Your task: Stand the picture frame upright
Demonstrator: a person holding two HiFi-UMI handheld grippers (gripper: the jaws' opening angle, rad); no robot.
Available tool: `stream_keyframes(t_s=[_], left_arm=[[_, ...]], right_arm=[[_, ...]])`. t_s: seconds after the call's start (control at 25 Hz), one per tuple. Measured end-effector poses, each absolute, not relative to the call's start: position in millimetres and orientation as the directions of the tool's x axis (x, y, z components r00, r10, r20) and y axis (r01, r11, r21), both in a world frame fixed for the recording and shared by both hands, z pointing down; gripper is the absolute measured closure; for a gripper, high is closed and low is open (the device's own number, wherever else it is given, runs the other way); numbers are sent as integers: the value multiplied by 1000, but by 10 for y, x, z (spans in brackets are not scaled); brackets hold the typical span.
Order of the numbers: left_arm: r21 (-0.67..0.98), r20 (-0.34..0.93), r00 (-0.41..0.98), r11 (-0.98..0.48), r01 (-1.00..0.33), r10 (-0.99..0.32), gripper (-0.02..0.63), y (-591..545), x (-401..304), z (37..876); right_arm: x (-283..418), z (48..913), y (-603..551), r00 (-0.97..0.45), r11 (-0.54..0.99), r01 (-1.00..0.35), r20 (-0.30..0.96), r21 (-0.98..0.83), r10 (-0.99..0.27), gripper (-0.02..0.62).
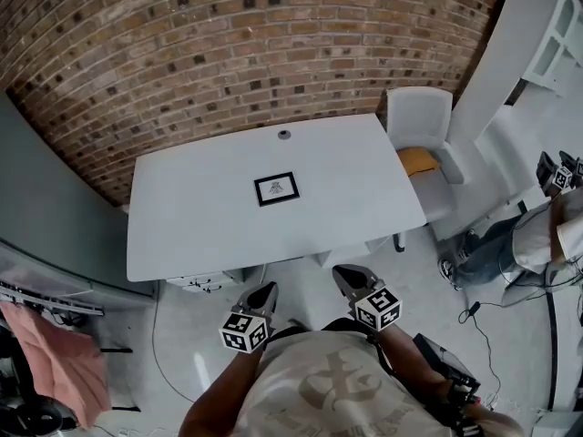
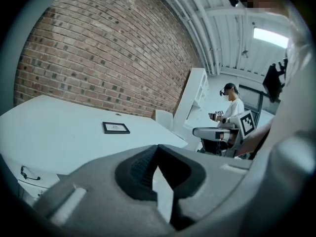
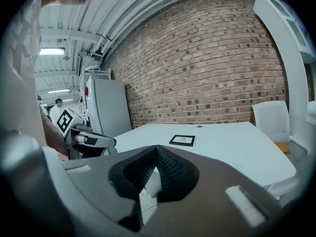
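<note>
Left gripper [image 1: 271, 287], right gripper [image 1: 340, 272]: jaws closed, empty — picture frame [image 1: 276, 188] flat — pink cloth [image 1: 59, 358] only in head view.

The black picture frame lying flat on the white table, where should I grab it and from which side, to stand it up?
Probably its near long edge, coming in low from your side of the table. The picture frame lies flat, face up, with bare tabletop all round, so only its thin black border offers a pinch.
</note>
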State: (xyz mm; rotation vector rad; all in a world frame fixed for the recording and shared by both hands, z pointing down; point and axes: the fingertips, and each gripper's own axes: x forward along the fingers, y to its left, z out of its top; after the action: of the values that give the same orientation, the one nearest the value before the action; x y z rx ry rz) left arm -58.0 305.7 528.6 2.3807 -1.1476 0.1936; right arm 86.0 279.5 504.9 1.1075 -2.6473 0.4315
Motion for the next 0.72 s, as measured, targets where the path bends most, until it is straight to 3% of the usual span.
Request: stream_keyframes(t_s=[0.72], left_arm=[[383,342,584,-458,-802,-736,601,3027,-822,5358]], right_arm=[[657,5070,2551,-713,699,-690,343,-188,-612,588]])
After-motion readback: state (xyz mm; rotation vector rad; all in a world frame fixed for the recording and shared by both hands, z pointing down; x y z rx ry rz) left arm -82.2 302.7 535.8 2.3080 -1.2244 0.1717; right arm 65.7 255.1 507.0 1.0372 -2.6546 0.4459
